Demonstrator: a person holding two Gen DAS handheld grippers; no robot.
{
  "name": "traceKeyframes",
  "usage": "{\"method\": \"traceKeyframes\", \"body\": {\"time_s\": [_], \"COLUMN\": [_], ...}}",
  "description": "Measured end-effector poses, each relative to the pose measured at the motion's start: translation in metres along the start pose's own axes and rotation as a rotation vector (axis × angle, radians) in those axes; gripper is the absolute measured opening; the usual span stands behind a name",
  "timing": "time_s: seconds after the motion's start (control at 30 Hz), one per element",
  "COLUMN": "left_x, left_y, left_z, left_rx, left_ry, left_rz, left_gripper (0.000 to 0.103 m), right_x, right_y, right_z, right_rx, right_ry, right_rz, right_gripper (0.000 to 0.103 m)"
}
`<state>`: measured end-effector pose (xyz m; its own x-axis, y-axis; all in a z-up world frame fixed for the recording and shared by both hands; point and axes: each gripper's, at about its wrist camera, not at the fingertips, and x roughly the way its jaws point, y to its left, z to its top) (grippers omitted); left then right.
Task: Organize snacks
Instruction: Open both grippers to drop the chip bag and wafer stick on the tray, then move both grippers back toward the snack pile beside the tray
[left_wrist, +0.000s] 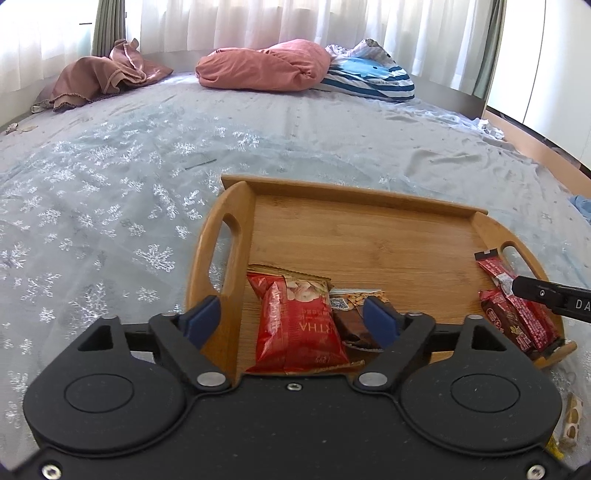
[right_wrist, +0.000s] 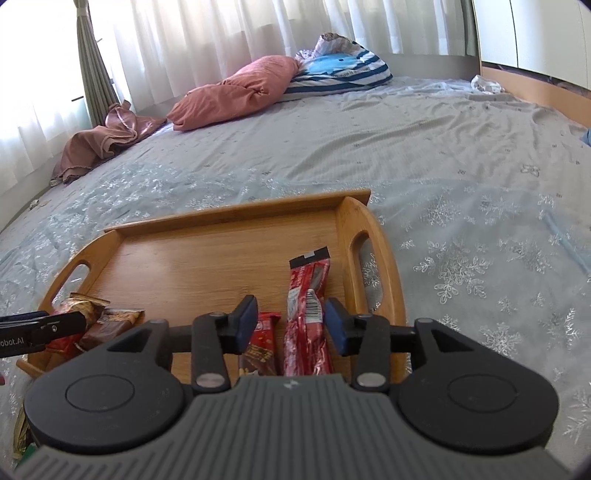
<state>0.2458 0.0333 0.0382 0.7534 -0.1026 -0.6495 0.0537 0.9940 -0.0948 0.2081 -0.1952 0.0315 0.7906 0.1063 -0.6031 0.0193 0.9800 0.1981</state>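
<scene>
On the bed (left_wrist: 110, 177) sits a bamboo tray (left_wrist: 351, 195) holding most snacks: a red snack packet (left_wrist: 299, 325) and chocolate bar (left_wrist: 354, 325) on its left, a long red stick pack (right_wrist: 308, 295) and dark red bar (right_wrist: 260, 347) on its right. My left hand-held gripper (left_wrist: 291, 317) and right hand-held gripper (right_wrist: 291, 325) both hover wide open, holding nothing. One wrapper (left_wrist: 570, 421) lies off-tray, so I judge sorting nearly finished.

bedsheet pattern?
Pale grey-blue bedsheet with silvery-white snowflakes; clearest in the left wrist view.
</scene>
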Motion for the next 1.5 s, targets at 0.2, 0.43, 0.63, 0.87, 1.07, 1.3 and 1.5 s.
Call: {"method": "traceKeyframes", "body": {"time_s": [0.2, 0.43, 0.63, 0.87, 1.07, 1.3, 1.5], "left_x": [-0.024, -0.048, -0.068, -0.089, -0.107, -0.124, -0.132], "left_y": [0.008, 0.011, 0.003, -0.003, -0.003, -0.002, 0.002], "left_z": [-0.003, -0.015, -0.026, -0.035, -0.045, -0.062, -0.081], "left_rx": [-0.007, 0.006, 0.043, 0.047, 0.029, 0.023, -0.007], "left_ry": [-0.011, -0.019, -0.031, -0.027, -0.029, -0.025, -0.012], "left_rz": [-0.018, -0.023, -0.038, -0.064, -0.075, -0.069, -0.056], "left_gripper": [0.088, 0.09, 0.091, 0.092, 0.092, 0.092, 0.092], "right_x": [-0.023, -0.045, -0.062, -0.075, -0.088, -0.104, -0.116], "right_y": [0.006, 0.014, 0.021, 0.025, 0.027, 0.026, 0.031], "right_z": [-0.004, -0.013, -0.026, -0.04, -0.049, -0.061, -0.081], "right_rx": [-0.027, -0.061, -0.098, -0.11, -0.124, -0.135, -0.172], "right_ry": [-0.03, -0.052, -0.072, -0.067, -0.071, -0.087, -0.092], "right_rz": [0.026, 0.051, 0.06, 0.081, 0.091, 0.097, 0.096], "right_gripper": [0.069, 0.08, 0.086, 0.089, 0.09, 0.091, 0.092]}}
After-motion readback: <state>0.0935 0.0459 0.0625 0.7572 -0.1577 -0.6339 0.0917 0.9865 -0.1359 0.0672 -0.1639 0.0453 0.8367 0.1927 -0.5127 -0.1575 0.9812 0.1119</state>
